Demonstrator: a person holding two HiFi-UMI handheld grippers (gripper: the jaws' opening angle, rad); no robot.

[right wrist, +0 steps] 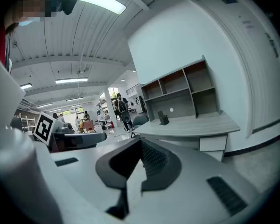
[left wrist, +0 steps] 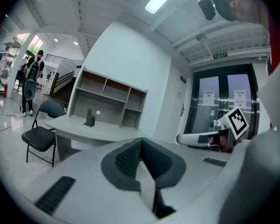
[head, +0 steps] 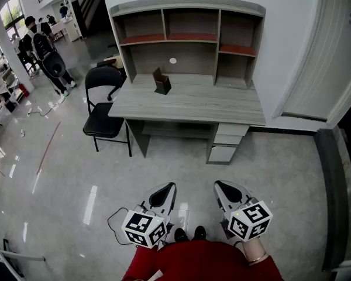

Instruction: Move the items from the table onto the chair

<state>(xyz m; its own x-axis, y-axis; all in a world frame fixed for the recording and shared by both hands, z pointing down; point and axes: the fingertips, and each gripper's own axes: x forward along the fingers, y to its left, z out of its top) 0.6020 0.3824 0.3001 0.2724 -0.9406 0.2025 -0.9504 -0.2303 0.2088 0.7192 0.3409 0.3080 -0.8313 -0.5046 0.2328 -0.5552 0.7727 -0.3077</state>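
A small dark box (head: 161, 82) stands upright on the grey desk (head: 222, 107), under the hutch shelves. A black folding chair (head: 105, 111) stands at the desk's left end. Both grippers are held low over the floor, well short of the desk. My left gripper (head: 164, 193) is shut with nothing in it, and my right gripper (head: 224, 190) is shut and empty too. In the left gripper view the jaws (left wrist: 141, 143) meet, with the box (left wrist: 90, 119) and chair (left wrist: 41, 135) far off. The right gripper view shows closed jaws (right wrist: 141, 143) and the box (right wrist: 164, 119) on the desk (right wrist: 191, 125).
The hutch (head: 187, 34) has open shelves and a white round spot (head: 173, 61) on its back panel. Drawers (head: 227, 140) sit under the desk's right side. A door (head: 330, 69) is at the right. People (head: 44, 48) stand far back left. A cable (head: 114, 224) lies on the floor.
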